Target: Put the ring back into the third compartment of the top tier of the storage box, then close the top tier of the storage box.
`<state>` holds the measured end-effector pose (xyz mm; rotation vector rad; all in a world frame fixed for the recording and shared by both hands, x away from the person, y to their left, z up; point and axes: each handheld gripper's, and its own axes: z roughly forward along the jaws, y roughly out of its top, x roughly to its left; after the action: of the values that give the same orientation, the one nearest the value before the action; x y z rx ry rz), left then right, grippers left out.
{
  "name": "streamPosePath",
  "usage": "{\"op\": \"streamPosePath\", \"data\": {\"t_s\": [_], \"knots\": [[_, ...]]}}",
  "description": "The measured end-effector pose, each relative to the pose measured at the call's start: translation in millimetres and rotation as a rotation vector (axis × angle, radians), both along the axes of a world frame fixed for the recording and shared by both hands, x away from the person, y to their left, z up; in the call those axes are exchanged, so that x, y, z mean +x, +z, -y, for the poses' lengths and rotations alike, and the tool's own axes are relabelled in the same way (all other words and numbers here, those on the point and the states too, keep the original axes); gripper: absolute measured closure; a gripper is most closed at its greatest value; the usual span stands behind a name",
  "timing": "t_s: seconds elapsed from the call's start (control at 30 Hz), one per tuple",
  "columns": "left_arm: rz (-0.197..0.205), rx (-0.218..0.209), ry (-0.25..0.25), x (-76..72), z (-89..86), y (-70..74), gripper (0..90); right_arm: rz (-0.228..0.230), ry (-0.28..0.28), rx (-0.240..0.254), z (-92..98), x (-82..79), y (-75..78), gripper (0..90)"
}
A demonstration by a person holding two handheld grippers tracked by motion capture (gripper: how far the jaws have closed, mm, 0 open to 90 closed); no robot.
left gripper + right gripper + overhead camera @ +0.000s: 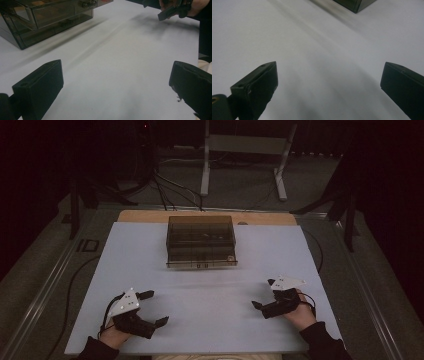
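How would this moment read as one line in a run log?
left tongs: open, empty, low over white board | right tongs: open, empty | smoky plastic drawer box: far side, untouched, drawers shut

1. A lab-like recording room: dark walls and black curtains along the top of the frame.
2. Loose black cables (165,185) trail across the grey floor at upper centre.
3. A white metal stand (243,150) sits behind the white-topped worktable (210,295).
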<state>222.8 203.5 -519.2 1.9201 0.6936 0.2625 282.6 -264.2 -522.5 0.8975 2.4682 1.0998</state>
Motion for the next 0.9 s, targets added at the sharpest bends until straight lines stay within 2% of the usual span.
{"op": "streamPosePath", "data": {"t_s": [0.9], "knots": [[0.002,0.002,0.004,-0.6,-0.5,0.3,0.0,0.007,0.022,0.008,-0.3,-1.3,2.6,1.6]]}}
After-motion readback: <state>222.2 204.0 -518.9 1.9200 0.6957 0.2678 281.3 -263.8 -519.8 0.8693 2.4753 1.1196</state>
